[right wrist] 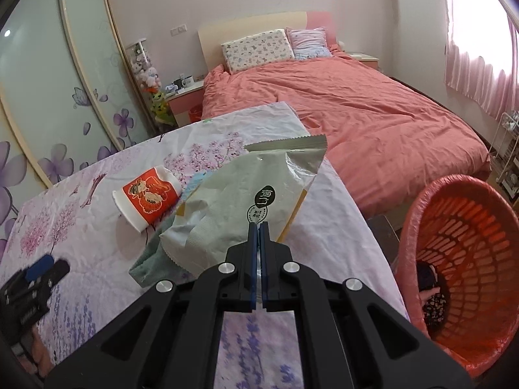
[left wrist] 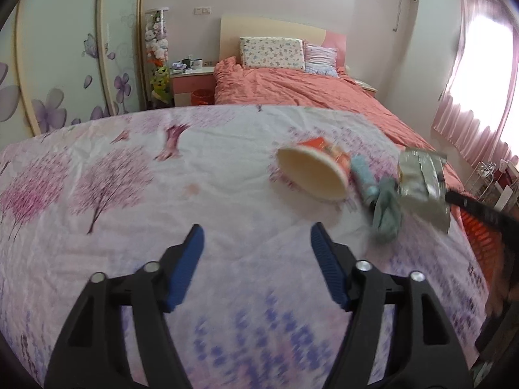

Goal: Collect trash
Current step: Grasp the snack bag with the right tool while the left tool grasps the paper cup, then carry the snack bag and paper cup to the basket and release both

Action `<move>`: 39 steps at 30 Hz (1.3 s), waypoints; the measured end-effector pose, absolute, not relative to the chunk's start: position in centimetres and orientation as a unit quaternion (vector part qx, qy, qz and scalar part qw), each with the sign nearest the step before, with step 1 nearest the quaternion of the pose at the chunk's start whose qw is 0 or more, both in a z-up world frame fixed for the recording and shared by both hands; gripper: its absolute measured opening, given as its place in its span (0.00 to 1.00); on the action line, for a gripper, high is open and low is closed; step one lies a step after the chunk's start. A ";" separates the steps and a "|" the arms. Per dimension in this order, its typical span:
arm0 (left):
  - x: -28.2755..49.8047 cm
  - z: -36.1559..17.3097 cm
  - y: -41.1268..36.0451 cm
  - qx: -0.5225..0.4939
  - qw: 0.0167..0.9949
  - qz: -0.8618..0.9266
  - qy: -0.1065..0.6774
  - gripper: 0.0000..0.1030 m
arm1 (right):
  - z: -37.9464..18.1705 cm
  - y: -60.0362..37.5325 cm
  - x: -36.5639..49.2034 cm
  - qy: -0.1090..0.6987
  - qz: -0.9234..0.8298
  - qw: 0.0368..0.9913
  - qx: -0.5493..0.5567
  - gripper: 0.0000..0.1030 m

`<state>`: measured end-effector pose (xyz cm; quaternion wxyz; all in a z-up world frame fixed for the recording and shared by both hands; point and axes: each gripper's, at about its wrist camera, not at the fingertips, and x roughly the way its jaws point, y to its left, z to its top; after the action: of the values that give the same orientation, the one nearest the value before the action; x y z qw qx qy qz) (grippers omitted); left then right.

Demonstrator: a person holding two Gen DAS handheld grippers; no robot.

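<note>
My right gripper (right wrist: 259, 227) is shut on a silvery-green snack wrapper (right wrist: 246, 194), lifted above the floral cloth; in the left wrist view the same wrapper (left wrist: 421, 181) hangs at the right, with a black finger (left wrist: 476, 209) reaching in from the edge. A red-and-white paper cup (left wrist: 316, 170) (right wrist: 149, 197) lies on its side on the cloth. Beside it lie teal socks (left wrist: 384, 207) (right wrist: 152, 261). My left gripper (left wrist: 258, 238) is open with nothing between its blue pads, short of the cup; it also shows at the lower left of the right wrist view (right wrist: 48, 267).
An orange mesh waste basket (right wrist: 467, 259) (left wrist: 480, 236) with a pink liner stands off the table's right edge, dark things in its bottom. The floral tablecloth (left wrist: 129, 194) covers the table. Behind are a bed with a salmon quilt (right wrist: 356, 107), a wardrobe and a nightstand (left wrist: 193, 79).
</note>
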<state>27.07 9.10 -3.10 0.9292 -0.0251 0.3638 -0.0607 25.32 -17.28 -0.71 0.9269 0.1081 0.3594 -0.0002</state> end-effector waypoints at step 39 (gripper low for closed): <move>34.1 -1.6 3.1 -0.023 0.935 -0.083 0.344 0.04 | -0.6 -19.2 22.1 0.343 0.019 0.934 0.101 0.02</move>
<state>34.11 3.08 -1.64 0.9348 -0.0232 0.3444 -0.0833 22.06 -19.23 -0.64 0.9338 0.1014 0.3427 0.0187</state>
